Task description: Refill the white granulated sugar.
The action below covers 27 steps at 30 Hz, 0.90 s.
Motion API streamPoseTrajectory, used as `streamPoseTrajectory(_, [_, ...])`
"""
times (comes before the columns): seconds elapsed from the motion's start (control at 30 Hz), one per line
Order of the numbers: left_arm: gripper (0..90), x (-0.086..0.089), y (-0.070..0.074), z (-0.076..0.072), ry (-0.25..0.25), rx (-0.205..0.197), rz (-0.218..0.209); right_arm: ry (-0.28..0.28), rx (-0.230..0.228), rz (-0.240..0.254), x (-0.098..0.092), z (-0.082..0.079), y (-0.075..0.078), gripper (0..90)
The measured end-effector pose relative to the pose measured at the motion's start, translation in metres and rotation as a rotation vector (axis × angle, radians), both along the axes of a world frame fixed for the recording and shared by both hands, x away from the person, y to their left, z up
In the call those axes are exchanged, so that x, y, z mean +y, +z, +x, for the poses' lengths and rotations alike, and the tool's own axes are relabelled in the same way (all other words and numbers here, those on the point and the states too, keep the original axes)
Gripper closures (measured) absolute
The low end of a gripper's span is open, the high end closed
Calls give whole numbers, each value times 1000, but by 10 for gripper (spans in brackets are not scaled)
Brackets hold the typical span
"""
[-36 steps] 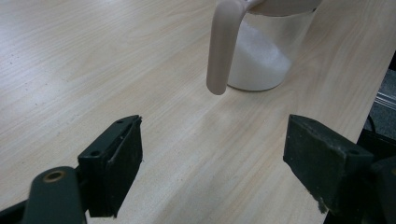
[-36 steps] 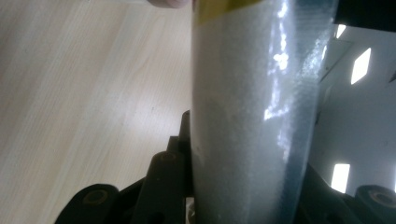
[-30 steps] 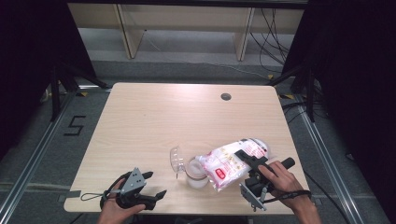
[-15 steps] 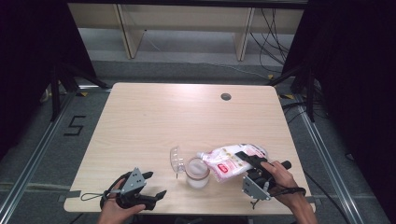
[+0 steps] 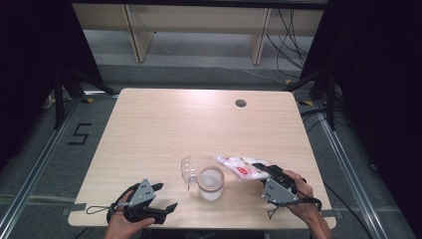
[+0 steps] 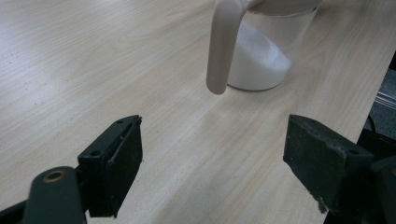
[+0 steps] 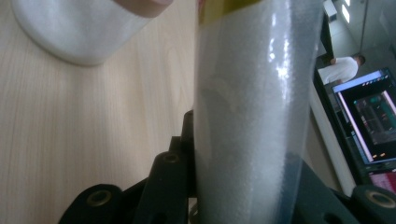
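A clear jar (image 5: 210, 182) partly full of white grains stands near the table's front middle, its hinged lid (image 5: 187, 170) flipped open to the left. My right gripper (image 5: 266, 172) is shut on a white and red bag (image 5: 241, 167), which lies tilted with its mouth toward the jar's rim. In the right gripper view the bag (image 7: 247, 107) of white grains rises between the jaws, and the jar (image 7: 79, 32) is at upper left. My left gripper (image 5: 165, 197) is open at the front left, with bare table between its jaws (image 6: 212, 149); ahead of it are the jar (image 6: 261, 60) and lid (image 6: 222, 42).
A dark cable hole (image 5: 241, 103) sits at the back right of the wooden table (image 5: 164, 129). The front edge runs just below both hands. Black stand legs (image 5: 59, 94) flank the table, and shelving (image 5: 194, 30) stands beyond it.
The right gripper has turned the bag narrower and brought it lower and slightly right, beside the jar. The left gripper has stayed put.
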<state>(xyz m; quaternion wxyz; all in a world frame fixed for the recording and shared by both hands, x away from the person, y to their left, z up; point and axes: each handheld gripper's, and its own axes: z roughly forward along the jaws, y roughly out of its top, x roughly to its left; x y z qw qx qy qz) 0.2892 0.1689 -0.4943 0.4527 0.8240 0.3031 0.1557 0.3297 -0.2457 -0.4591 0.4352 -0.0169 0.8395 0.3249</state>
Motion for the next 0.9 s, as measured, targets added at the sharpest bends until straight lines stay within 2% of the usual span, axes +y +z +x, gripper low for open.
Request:
streamPoseTrajectory(0.03, [193, 0, 0, 0, 1, 2, -5, 14, -1, 23, -2, 2, 0, 763])
streamPoseTrajectory(0.1, [193, -1, 0, 0, -4, -2, -4, 8, 8, 67, -5, 5, 0, 763])
streamPoseTrajectory(0.13, [193, -1, 0, 0, -3, -1, -3, 6, 23, 84, -7, 6, 0, 764])
streamPoseTrajectory(0.17, [193, -2, -1, -1, 17, 16, -20, -11, 45, 120, -8, 7, -3, 764])
streamPoseTrajectory(0.23, [193, -1, 0, 0, 1, 0, 5, -3, 57, 116, -9, 9, -4, 764])
streamPoseTrajectory(0.3, [193, -1, 0, 0, 4, 2, -4, -25, 84, 152, -9, 11, -9, 765])
streamPoseTrajectory(0.33, [193, -1, 0, 0, -3, 1, -5, -16, 87, 149, -9, 13, -9, 765])
streamPoseTrajectory(0.37, [193, -1, -1, -1, 5, 7, -11, -23, 120, 184, -10, 13, -11, 765])
streamPoseTrajectory(0.4, [193, -2, -1, -1, 12, 12, -14, -18, 117, 183, -10, 14, -11, 766])
streamPoseTrajectory(0.43, [193, -1, -1, 0, 0, 1, -3, -23, 134, 204, -11, 15, -12, 767])
streamPoseTrajectory(0.47, [193, -1, -1, 0, 4, 2, -3, -37, 144, 232, -12, 15, -14, 767])
streamPoseTrajectory(0.53, [193, -1, -1, 0, 6, 1, -6, -35, 152, 245, -13, 17, -14, 768])
streamPoseTrajectory(0.57, [193, -2, -1, -1, 6, 1, -11, -42, 164, 274, -14, 18, -14, 769])
streamPoseTrajectory(0.63, [192, -1, -1, 0, 16, 14, -3, -65, 185, 306, -16, 19, -14, 768])
streamPoseTrajectory(0.7, [193, -2, -2, -1, 21, 19, -32, -94, 219, 345, -18, 19, -15, 768])
streamPoseTrajectory(0.77, [193, -2, -2, -1, 27, 18, -32, -131, 249, 388, -20, 20, -15, 763])
streamPoseTrajectory(0.8, [193, -1, -2, -1, 25, 19, -33, -141, 247, 395, -21, 21, -16, 762])
streamPoseTrajectory(0.83, [193, -1, -2, -1, 23, 14, -32, -174, 271, 406, -21, 19, -16, 760])
streamPoseTrajectory(0.9, [193, 0, -2, 1, 12, 1, -10, -193, 275, 424, -23, 17, -15, 758])
